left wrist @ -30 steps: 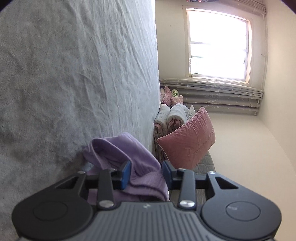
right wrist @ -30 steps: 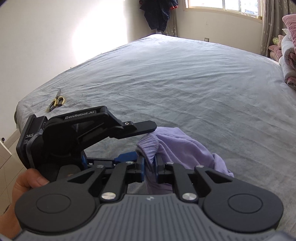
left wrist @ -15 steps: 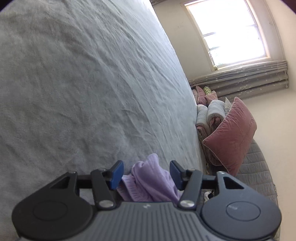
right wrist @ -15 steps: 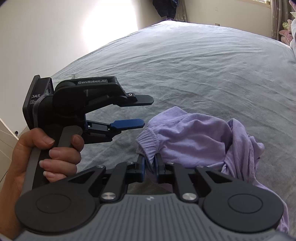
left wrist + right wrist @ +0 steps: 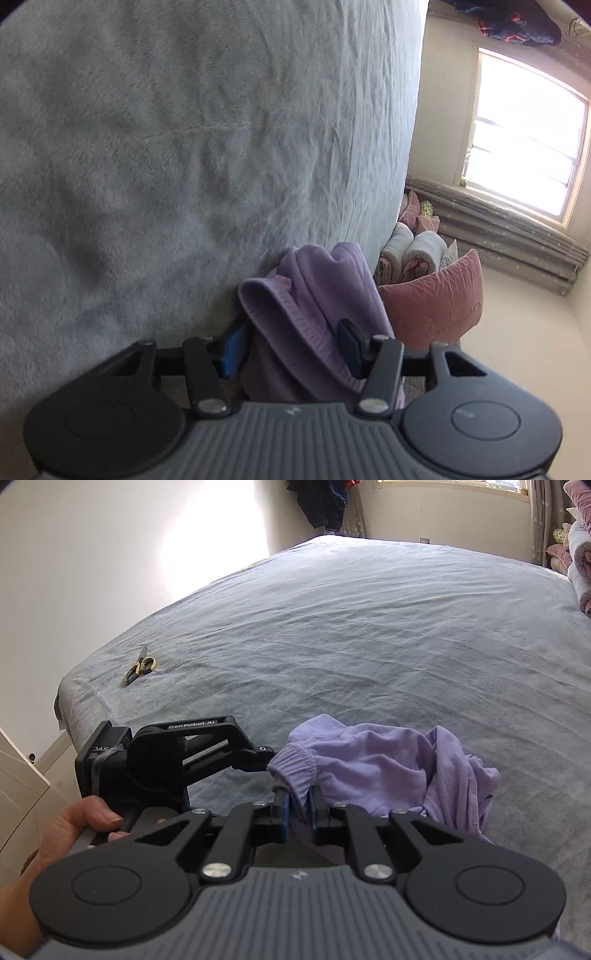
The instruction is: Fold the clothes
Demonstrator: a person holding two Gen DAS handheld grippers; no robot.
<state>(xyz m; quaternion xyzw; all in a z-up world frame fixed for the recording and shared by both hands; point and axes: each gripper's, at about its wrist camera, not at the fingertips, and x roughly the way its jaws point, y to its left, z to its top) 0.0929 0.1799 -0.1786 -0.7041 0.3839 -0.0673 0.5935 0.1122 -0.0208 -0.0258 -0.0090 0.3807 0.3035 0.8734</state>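
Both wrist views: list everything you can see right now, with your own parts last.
purple garment: one, lilac, crumpled on the bed's near edge
bed sheet: one, grey, covers the bed
scissors: one pair, yellow handles, near the bed's left corner
pink cushion: one, beside the bed
rolled bedding: several, pale, behind the cushion
dark clothes: hanging by the window
window: one, bright
hand: one, holding the left claw
left claw: open around the waistband
right claw: shut on the garment

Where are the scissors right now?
In the right wrist view, the scissors lie on the grey bedsheet near its far left corner, well apart from the purple garment.
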